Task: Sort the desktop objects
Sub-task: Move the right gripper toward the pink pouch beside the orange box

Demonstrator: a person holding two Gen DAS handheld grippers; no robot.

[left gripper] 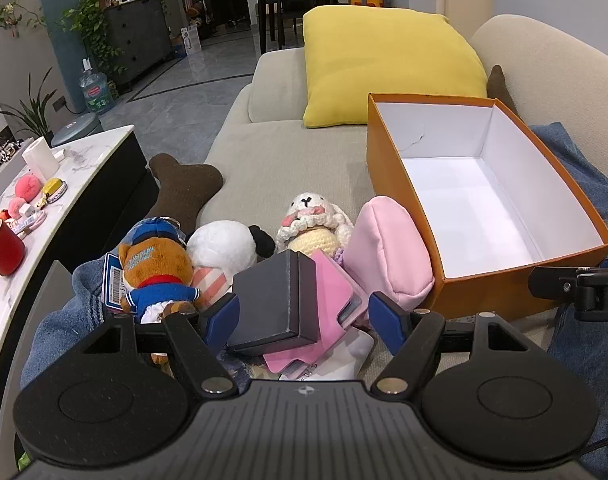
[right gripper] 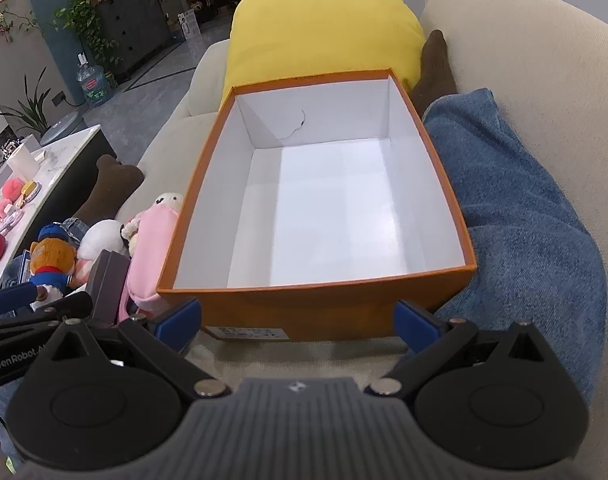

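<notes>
Lying between spread jaws: black box (left gripper: 278,300)

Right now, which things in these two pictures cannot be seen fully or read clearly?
- Pink wallet, left wrist view: mostly covered by the black box.
- White plush, left wrist view: lower part hidden by the bear plush.
- Label on the orange box, right wrist view: print too blurred.

Beige sofa (left gripper: 288,148) with yellow cushion (left gripper: 387,64) — grey tiled floor (left gripper: 192,80), dark dresser (left gripper: 138,38) beyond
</notes>
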